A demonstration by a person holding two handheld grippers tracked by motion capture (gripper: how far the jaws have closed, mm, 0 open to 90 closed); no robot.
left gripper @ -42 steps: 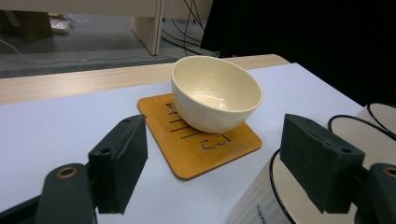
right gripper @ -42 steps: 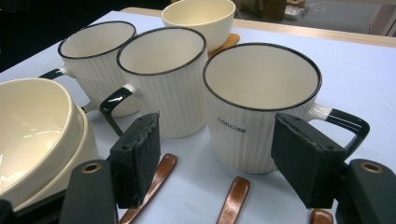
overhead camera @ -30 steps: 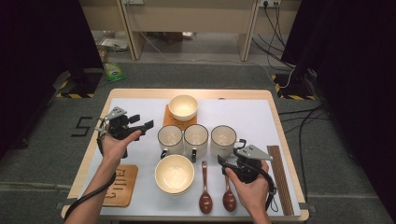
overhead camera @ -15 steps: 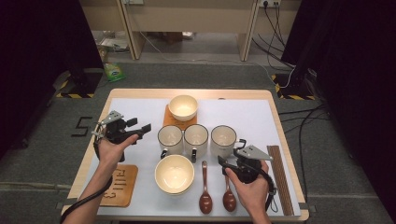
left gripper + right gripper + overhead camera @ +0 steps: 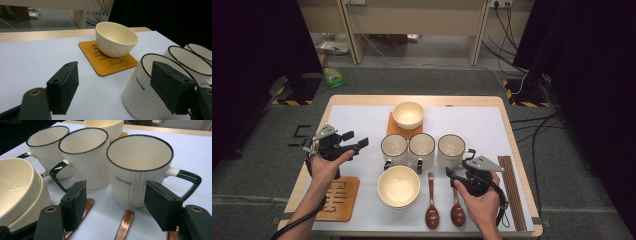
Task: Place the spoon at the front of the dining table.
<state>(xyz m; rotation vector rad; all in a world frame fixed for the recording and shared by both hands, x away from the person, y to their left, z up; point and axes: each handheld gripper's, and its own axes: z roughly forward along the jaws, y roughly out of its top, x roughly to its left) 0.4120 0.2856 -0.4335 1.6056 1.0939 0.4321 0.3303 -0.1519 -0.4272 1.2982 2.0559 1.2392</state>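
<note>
While both grippers hover with jaws spread and empty, the right gripper [image 5: 462,176] sits nearer its target: the right mug [image 5: 140,170] stands at twelve o'clock from its jaws, upright, handle at three o'clock; the left gripper [image 5: 354,141] faces the left mug [image 5: 150,87].

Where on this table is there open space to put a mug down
Bare mat lies left of the coaster with the small bowl, and right of it behind the right mug. Crowded: the three mugs, big bowl and spoons in the middle front.
</note>
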